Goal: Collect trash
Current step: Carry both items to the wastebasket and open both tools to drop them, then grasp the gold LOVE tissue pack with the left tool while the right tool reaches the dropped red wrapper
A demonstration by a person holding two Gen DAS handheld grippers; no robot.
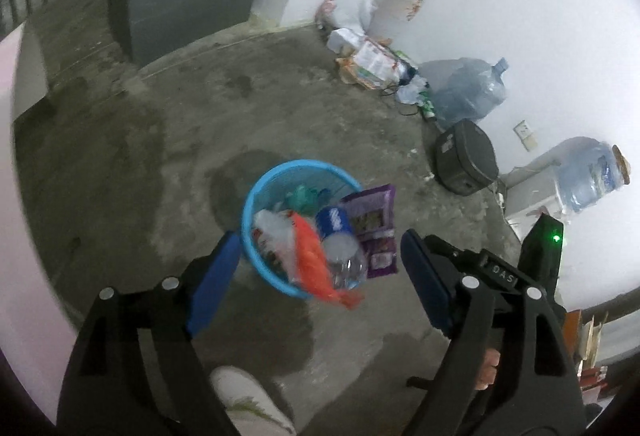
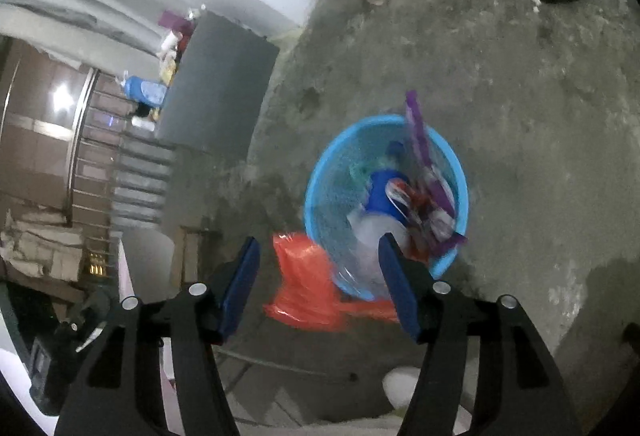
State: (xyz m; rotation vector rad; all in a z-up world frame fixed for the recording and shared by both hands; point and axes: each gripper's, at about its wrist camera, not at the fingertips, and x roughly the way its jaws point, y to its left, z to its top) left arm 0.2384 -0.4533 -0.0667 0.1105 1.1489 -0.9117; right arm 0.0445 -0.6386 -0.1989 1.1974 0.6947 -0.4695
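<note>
On the stained concrete floor (image 1: 120, 164) by a white wall (image 1: 540, 16), both tools gape empty.

Concrete floor (image 1: 140, 164) lies bare from 7 to 12 o'clock of blue basket (image 1: 256, 204). Basket mouth crowded: bottle (image 1: 340, 236), orange wrapper (image 1: 316, 260), purple packet (image 1: 372, 220). Wall clutter (image 1: 372, 60) at 1 o'clock, well apart.

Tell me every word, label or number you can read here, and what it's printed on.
"OAS": raised letters on the black gripper body, possibly part of a longer word.
Purple packet: printing blurred, unreadable.
Blue bottle label: blurred.
Papers by the wall: too small.
</note>
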